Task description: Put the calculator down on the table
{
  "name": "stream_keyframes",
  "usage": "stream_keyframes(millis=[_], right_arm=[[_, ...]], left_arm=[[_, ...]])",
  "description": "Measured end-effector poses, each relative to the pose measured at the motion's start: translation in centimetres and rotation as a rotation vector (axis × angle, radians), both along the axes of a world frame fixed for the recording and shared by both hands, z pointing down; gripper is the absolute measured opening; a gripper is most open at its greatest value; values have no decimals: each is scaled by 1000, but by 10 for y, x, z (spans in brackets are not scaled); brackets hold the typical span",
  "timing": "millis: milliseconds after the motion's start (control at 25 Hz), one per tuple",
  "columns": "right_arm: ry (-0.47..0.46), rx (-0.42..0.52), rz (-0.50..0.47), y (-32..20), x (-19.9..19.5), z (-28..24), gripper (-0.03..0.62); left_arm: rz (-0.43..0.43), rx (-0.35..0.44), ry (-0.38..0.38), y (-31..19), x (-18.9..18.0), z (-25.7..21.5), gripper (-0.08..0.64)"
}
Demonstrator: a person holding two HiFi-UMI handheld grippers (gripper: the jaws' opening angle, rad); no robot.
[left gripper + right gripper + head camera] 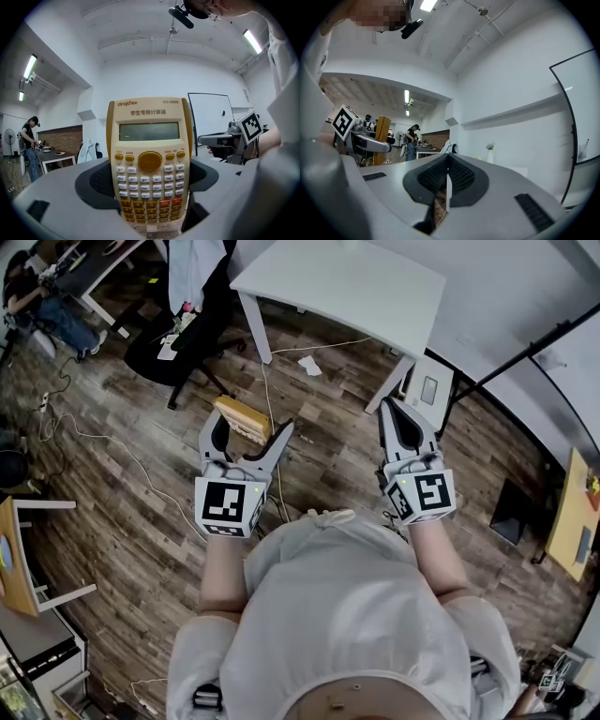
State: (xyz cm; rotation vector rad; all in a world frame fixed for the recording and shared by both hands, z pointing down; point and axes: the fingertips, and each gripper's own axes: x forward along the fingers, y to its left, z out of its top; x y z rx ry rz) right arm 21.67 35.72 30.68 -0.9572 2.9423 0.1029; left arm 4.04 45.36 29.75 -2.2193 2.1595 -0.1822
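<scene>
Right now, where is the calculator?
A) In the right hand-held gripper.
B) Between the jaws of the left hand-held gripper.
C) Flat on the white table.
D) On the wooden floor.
B: the calculator stands upright between the jaws of the left hand-held gripper, while the right hand-held gripper is shut and empty.

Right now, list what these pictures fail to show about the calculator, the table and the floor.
1. Calculator key labels: left gripper view, too small and blurred to read.
2. Its keys: head view, it stands nearly edge-on between the jaws of the left gripper.
3. White table: head view, far side cut off by the top edge.
4. Floor below the person: head view, hidden by the torso.
</scene>
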Motion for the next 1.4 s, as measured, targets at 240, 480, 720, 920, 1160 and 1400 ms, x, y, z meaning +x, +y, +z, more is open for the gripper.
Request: stream_keyframes(millis=[240, 480, 720, 920, 1160, 1400], right_arm=[[29, -28, 13, -7, -24, 17, 5], [50, -42, -28, -44, -55, 36, 5], [52, -38, -101, -118, -99, 38, 5], [61, -26, -135, -201, -129, 22, 5], [64, -33, -134, -301, -144, 16, 5], [82, -62, -103, -378, -150, 27, 5]], left_arm=[[-10, -17, 10, 1, -30, 12, 413], [-48, -38, 26, -28, -54, 29, 413], [-110, -44, 15, -90, -85, 32, 413], [-145, -35, 16, -166, -111, 17, 413], [-147, -37, 19, -268, -125, 12, 413], [-100, -72, 18, -359, -133, 17, 413]])
